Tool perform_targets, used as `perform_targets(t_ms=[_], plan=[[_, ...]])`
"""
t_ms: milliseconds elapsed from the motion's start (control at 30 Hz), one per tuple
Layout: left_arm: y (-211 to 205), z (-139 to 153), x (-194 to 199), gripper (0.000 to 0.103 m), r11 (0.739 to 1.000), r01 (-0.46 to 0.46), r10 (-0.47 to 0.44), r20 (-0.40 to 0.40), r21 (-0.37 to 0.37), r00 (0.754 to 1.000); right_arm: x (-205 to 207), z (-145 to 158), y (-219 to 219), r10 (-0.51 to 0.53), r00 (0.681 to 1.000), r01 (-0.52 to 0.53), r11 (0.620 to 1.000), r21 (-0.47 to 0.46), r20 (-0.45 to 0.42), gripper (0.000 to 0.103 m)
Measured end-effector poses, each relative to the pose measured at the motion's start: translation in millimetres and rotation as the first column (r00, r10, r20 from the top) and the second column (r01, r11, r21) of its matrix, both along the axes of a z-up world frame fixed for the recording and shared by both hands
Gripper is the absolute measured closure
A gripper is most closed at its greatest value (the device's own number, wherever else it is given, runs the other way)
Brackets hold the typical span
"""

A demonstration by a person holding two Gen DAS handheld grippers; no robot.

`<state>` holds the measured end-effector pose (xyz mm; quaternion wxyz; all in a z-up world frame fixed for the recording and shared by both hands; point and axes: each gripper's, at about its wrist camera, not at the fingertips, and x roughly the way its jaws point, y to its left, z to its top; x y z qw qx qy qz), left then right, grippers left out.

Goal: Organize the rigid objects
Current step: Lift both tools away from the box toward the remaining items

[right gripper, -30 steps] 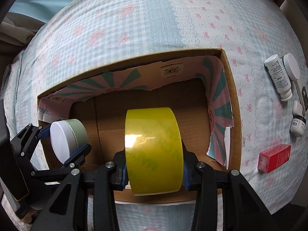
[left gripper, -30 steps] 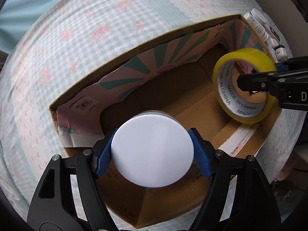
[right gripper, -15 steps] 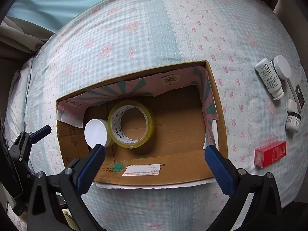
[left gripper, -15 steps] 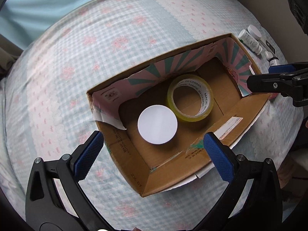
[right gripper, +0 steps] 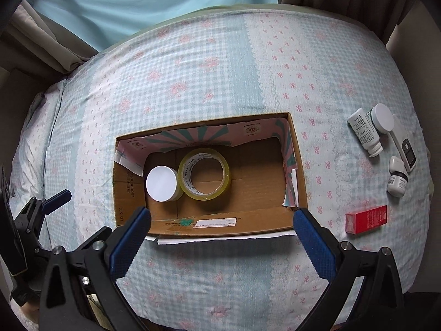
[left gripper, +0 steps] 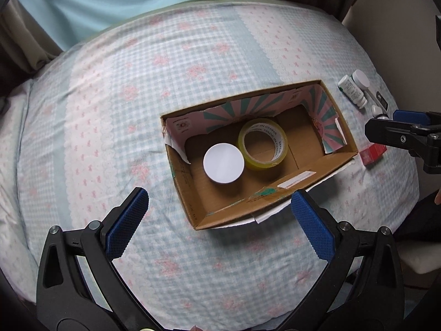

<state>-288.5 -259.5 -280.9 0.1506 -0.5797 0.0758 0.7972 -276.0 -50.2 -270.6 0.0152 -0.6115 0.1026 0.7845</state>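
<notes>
An open cardboard box [left gripper: 278,193] [right gripper: 129,193] sits on the bed. Inside it a white-lidded round jar [left gripper: 223,163] [right gripper: 161,183] stands at the left, touching a yellow tape roll [left gripper: 263,144] [right gripper: 204,173] lying flat. My left gripper [left gripper: 217,215] is open and empty, above the box's near edge. My right gripper [right gripper: 220,229] is open and empty, above the box's front wall; it also shows in the left wrist view [left gripper: 405,135]. The left gripper shows at the left of the right wrist view [right gripper: 41,207].
To the right of the box on the checked bedcover [right gripper: 220,82] lie a red carton [right gripper: 366,218] [left gripper: 373,153], a white pill bottle [right gripper: 363,132] [left gripper: 352,92], a white-capped jar [right gripper: 381,114], a small dropper bottle [right gripper: 397,183] and a thermometer [right gripper: 403,149]. Curtains hang behind.
Both grippers let go of the jar and the tape roll inside the box, opened wide, and pulled back and up away from the box.
</notes>
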Motion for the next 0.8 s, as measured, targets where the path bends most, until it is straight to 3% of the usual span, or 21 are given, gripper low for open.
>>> perform_targets(t_ms=[200,400,667,800], plan=[[14,39,25,0.000,0.998,-0.026,0.028,-0.032,0.054,0.999,30,47,7,0.028,0.998,-0.022,0.995,0.094,-0.065,0.000],[41,65,47,0.000,0.994,-0.036,0.042,-0.058,0.098,0.997,69,79,46,-0.033,0.992,0.049,0.991,0.128,-0.125,0.000],[95,88,68,0.000,0.995,-0.026,0.037,-0.110,0.100,0.993,119,99,129,-0.153,0.974,0.181,0.969,0.168,-0.170,0.000],[127,93,78,0.000,0.993,-0.047,0.061,-0.122,0.110,0.991,137,98,172,-0.165,0.970,0.196,0.965,0.176,-0.177,0.000]])
